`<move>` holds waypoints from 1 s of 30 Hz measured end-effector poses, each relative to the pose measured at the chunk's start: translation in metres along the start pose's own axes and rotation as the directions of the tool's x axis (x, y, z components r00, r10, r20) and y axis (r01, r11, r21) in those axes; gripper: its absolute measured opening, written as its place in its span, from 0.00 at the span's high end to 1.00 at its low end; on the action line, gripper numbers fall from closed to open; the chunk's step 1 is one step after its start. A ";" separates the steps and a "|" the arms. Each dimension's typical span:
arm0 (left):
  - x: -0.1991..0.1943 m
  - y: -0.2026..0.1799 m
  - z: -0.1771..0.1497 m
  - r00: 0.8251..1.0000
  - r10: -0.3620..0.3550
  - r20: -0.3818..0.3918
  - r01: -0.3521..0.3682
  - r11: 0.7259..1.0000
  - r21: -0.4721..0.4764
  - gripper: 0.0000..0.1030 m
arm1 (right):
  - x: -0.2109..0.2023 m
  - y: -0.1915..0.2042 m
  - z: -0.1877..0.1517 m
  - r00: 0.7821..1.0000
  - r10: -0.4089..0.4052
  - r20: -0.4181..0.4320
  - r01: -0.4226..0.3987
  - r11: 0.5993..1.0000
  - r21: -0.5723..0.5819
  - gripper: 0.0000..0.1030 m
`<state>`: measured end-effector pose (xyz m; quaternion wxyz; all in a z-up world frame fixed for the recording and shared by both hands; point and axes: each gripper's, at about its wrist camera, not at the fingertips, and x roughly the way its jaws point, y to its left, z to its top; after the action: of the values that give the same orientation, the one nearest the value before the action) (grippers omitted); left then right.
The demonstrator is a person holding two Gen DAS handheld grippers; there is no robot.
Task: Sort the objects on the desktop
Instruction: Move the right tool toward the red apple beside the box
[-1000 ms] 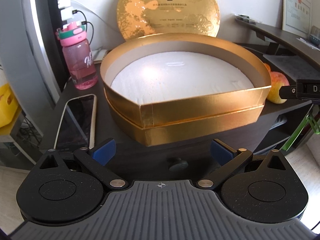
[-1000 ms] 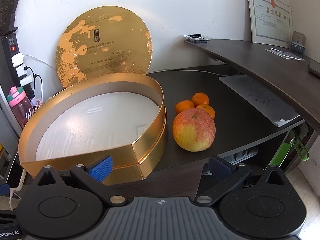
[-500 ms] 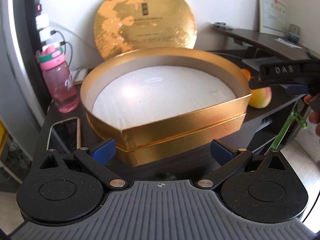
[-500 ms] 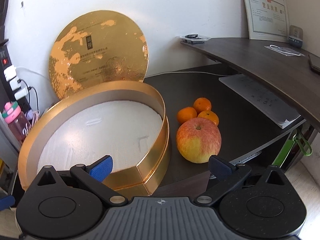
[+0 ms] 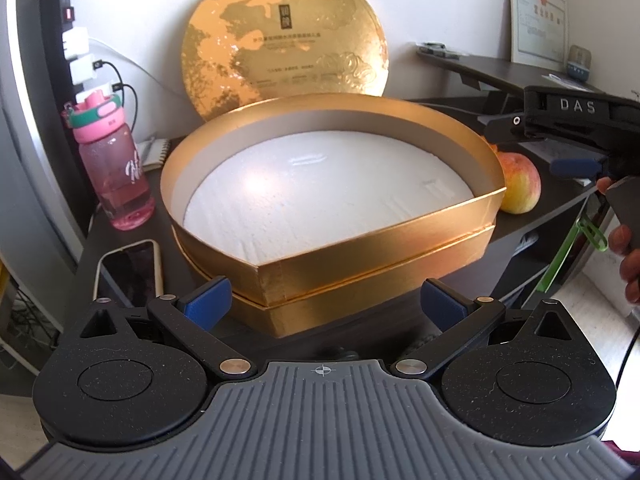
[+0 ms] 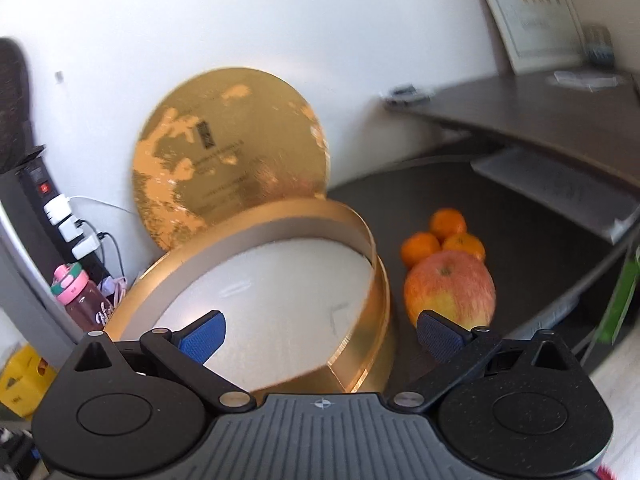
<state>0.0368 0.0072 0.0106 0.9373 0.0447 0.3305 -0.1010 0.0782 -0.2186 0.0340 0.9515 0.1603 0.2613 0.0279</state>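
Note:
A gold box (image 5: 360, 248) with a white foam floor sits open on the dark desk, its round gold lid (image 5: 284, 40) leaning on the wall behind. My left gripper (image 5: 324, 302) stands open just in front of the box's near corner, holding nothing. A red-yellow apple (image 6: 450, 288) rests right of the gold box (image 6: 360, 320), with three small oranges (image 6: 440, 236) behind it. My right gripper (image 6: 320, 332) is open and empty, above the box's right edge with the apple just past its right finger. From the left wrist view the right gripper (image 5: 576, 148) hovers above the apple (image 5: 518, 184).
A pink water bottle (image 5: 114, 168) and a phone (image 5: 130, 268) lie left of the box. A power strip (image 5: 78, 52) with chargers hangs at the far left. Papers (image 6: 560, 192) lie on the desk's right side under a raised shelf (image 6: 540, 116). A person's fingers (image 5: 624, 248) show at the right.
My right gripper has risen and moved forward over the box edge toward the apple, the view blurring. My left gripper has drifted left and back slightly. Both stay open.

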 end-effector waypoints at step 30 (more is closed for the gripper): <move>0.021 -0.012 0.014 0.999 0.032 -0.043 -0.032 0.999 -0.002 0.00 | 0.018 -0.015 0.013 0.998 -0.056 -0.005 0.055 0.994 -0.096 0.01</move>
<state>0.0587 -0.0104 0.0085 0.9315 0.0510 0.3499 -0.0846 0.0995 -0.2339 0.0309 0.9575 0.1071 0.2675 0.0148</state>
